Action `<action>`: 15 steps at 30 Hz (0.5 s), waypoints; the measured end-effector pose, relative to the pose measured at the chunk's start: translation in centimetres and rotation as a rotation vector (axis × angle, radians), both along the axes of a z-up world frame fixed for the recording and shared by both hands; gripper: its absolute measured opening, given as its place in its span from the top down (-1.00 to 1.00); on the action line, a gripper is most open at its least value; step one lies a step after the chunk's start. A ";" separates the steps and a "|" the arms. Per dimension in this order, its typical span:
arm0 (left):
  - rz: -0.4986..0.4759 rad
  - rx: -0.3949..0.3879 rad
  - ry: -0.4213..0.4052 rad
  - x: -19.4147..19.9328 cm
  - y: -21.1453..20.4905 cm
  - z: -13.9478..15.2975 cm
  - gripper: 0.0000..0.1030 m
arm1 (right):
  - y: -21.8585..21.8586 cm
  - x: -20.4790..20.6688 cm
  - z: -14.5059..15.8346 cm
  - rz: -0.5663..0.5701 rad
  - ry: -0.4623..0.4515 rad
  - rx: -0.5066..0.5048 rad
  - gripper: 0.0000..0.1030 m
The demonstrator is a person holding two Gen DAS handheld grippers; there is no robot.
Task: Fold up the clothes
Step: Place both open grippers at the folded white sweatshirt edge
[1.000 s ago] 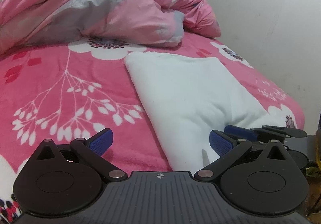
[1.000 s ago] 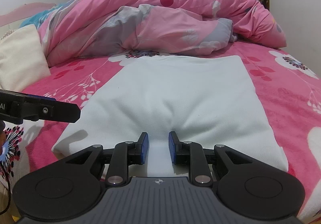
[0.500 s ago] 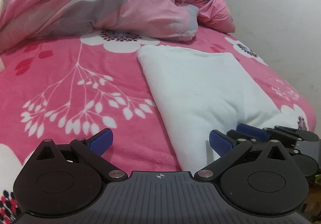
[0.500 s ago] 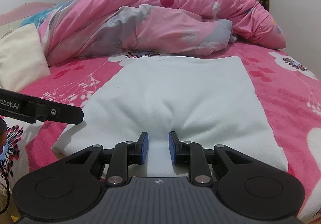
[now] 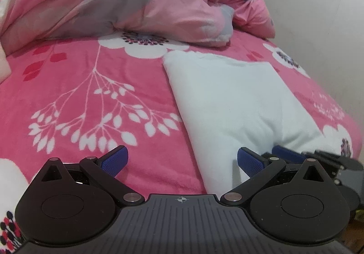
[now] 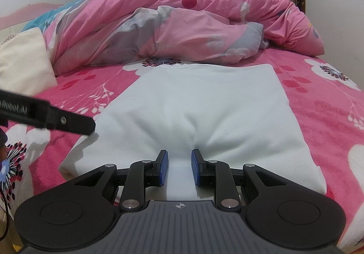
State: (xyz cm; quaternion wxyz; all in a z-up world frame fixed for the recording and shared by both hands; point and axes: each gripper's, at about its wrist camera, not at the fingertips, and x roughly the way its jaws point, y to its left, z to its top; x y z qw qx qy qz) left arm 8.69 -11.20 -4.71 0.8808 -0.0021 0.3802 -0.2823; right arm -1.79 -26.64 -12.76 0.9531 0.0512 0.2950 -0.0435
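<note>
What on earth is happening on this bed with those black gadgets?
A person is folding clothes with two hand-held grippers. A white folded garment lies flat on the pink flowered bedsheet, in front of a rumpled pink duvet. The right gripper has its blue-padded fingers pinching a ridge of cloth at the garment's near edge. The left gripper is wide open at the garment's left edge, holding nothing.

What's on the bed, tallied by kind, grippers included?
White folded garment: 1
Pink quilt: 1
Cream pillow: 1
Grippers: 2, the left gripper and the right gripper
Total: 5
</note>
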 end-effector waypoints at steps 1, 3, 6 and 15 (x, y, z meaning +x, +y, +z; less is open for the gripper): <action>0.005 -0.002 -0.006 0.0 0.1 0.1 -1.00 | 0.0 0.0 0.0 0.000 0.000 0.001 0.54; 0.013 0.005 -0.023 0.0 0.1 0.4 -1.00 | -0.1 0.0 0.0 0.000 -0.001 0.002 0.54; 0.021 0.024 -0.050 -0.2 0.1 0.8 -1.00 | -0.1 0.0 0.0 0.000 -0.001 0.003 0.54; -0.016 0.065 -0.089 -1.9 -1.3 3.0 -1.00 | 0.5 -0.1 0.4 0.014 -0.004 -0.010 0.38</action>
